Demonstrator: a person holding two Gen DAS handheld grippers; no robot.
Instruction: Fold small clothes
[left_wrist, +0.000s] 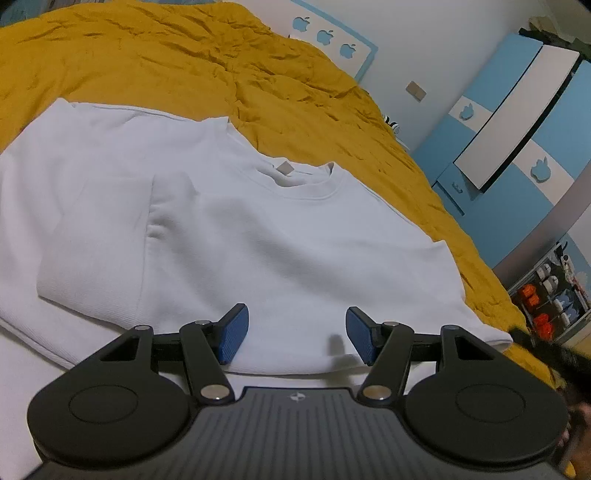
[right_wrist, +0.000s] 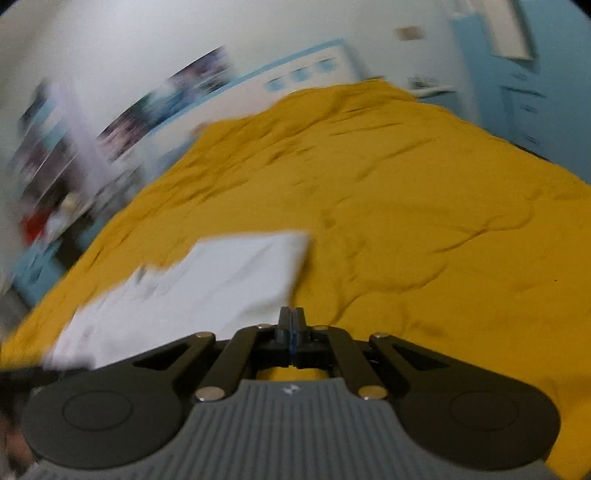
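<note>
Left wrist view: left hand-held gripper (left_wrist: 297, 338) released, blue pads apart, nothing between, poised over lower hem of white knit sweatshirt (left_wrist: 258, 236). Sweatshirt flat on mustard-yellow crumpled bedspread (left_wrist: 184, 55), one sleeve folded across body.

Right wrist view, blurred: right hand-held gripper (right_wrist: 291, 332) clenched, empty, above bedspread (right_wrist: 424, 221); sweatshirt (right_wrist: 207, 280) just left.

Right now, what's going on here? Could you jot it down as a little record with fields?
Setting: bed with a wrinkled mustard-yellow bedspread
Garment: white T-shirt lying flat, neck opening away from the left camera
Fold so far: one sleeve side turned in over the body
Left gripper: open, blue pads apart above the shirt's near hem, nothing between them
Right gripper: shut, nothing seen between its fingers, beside the shirt's edge
Right view: blurred
Background: blue and white wardrobe
</note>
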